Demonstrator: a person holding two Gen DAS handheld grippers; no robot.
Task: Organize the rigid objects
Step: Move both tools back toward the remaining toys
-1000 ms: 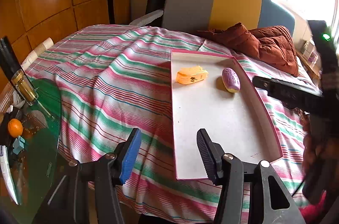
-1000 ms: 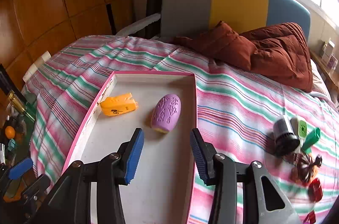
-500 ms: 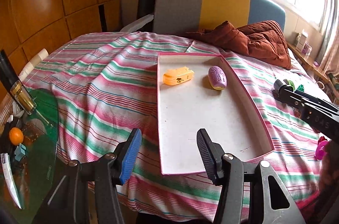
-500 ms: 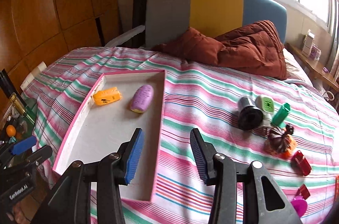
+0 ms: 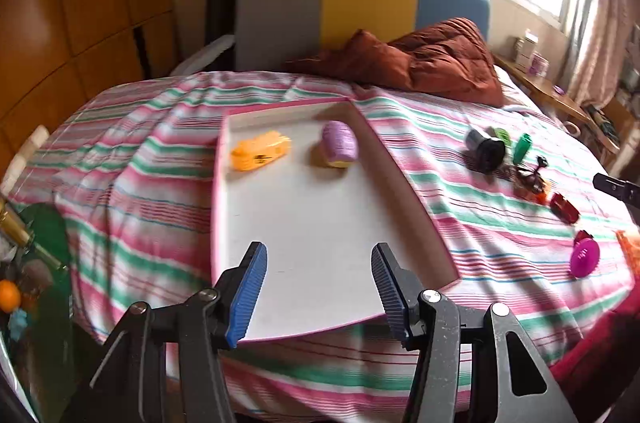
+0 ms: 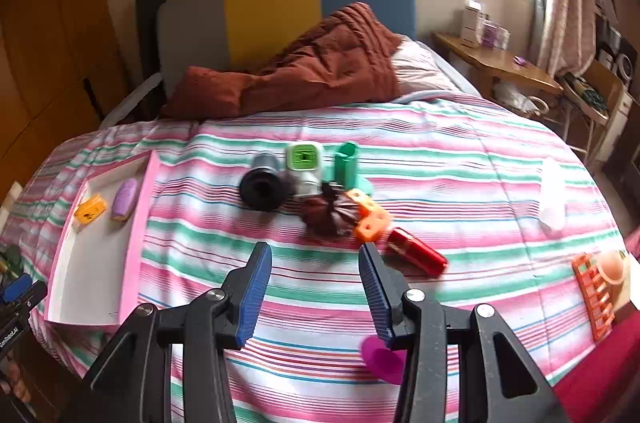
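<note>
Progress is partial: your tray (image 5: 240, 223) holds only the orange piece (image 5: 260, 156) and purple piece (image 5: 339, 149), at its 12 o'clock end. Both claws, left (image 5: 318, 287) and right (image 6: 315, 289), gape wide, empty. Loose clutter (image 6: 340, 207) on the bed, 12 o'clock of your right claw, remains unsorted.

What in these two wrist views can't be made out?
- Magenta disc: right wrist view, partly hidden behind the right gripper's finger.
- Dark ruffled object: blurred, identity unclear.
- Orange grid piece: cut off at the right edge.
- Orange block's black marking: left wrist view, too blurred to read.
</note>
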